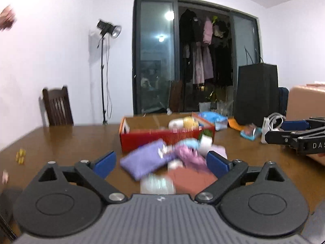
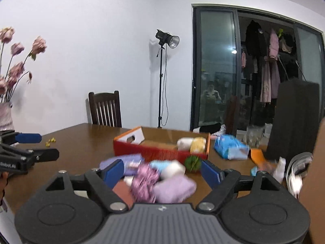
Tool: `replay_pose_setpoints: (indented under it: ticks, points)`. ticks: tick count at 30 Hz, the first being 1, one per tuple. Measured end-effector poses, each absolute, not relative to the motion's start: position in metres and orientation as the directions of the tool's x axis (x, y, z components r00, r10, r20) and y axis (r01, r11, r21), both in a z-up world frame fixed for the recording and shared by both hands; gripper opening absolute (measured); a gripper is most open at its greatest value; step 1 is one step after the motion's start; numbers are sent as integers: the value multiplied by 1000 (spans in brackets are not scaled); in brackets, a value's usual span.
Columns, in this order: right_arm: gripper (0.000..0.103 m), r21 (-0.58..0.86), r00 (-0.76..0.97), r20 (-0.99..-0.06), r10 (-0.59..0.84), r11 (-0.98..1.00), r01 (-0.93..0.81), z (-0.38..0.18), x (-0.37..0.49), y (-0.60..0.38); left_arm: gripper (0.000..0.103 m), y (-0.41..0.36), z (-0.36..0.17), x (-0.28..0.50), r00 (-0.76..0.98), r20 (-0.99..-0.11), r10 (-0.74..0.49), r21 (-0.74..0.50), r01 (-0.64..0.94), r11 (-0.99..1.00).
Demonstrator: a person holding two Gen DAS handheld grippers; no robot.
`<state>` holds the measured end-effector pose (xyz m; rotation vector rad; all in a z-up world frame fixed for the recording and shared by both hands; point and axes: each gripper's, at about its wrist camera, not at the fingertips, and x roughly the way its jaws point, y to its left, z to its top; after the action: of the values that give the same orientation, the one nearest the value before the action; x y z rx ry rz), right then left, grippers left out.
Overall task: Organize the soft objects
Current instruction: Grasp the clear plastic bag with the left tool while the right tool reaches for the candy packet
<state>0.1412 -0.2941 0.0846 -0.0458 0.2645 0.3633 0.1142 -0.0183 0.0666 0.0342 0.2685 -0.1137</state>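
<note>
A pile of soft things lies on the wooden table before a red cardboard box (image 1: 162, 138) (image 2: 150, 150): a lavender pouch (image 1: 142, 161) (image 2: 174, 189), a pink-purple crumpled cloth (image 1: 191, 158) (image 2: 144, 180), a light blue piece (image 1: 189, 143) (image 2: 160, 165), a white roll (image 1: 206, 142) (image 2: 172, 169) and a brown flat piece (image 1: 193, 180) (image 2: 122, 192). The box holds a white roll (image 1: 175, 124) (image 2: 184, 143) and a yellow soft thing (image 1: 190, 122) (image 2: 198, 145). My left gripper (image 1: 161, 162) is open and empty just short of the pile. My right gripper (image 2: 162, 172) is open and empty above it.
A blue packet (image 1: 213, 119) (image 2: 231, 148), an orange thing (image 2: 257, 155), a black paper bag (image 1: 257, 93) (image 2: 294, 120) and white cables (image 1: 273, 120) stand at the right. A chair (image 1: 57, 106) (image 2: 105, 108) is behind the table. A flower vase (image 2: 5, 113) stands at the left. Small yellow bits (image 1: 20, 156) lie near it.
</note>
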Motion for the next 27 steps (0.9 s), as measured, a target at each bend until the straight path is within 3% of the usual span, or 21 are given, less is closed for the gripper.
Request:
replay_pose_setpoints:
  ticks: [5,16,20,26,27]
  points:
    - [83,103,886,-290,363,932,-348,57,114,-292,98,-3,42,96,941,-324,-98,-8,101,995]
    - [83,87,889,-298,348,937,-338,42,121,-281,97,13,27,122,928,-362,-86,-34,79,996]
    - [82,82,867,-343,361,931,-355,35,146,-274,96,13,19,148,917,-391,-80,-48,67,997]
    - [64,7,830,-398,392,906,-424,40,198,-251,83,17,4,196,880,-463,-104,-84,73,994]
    - [62,-12,825,-398,401,897,-442,42,209,-245,75,20,1,202,872,-477,-111,-94,74,993]
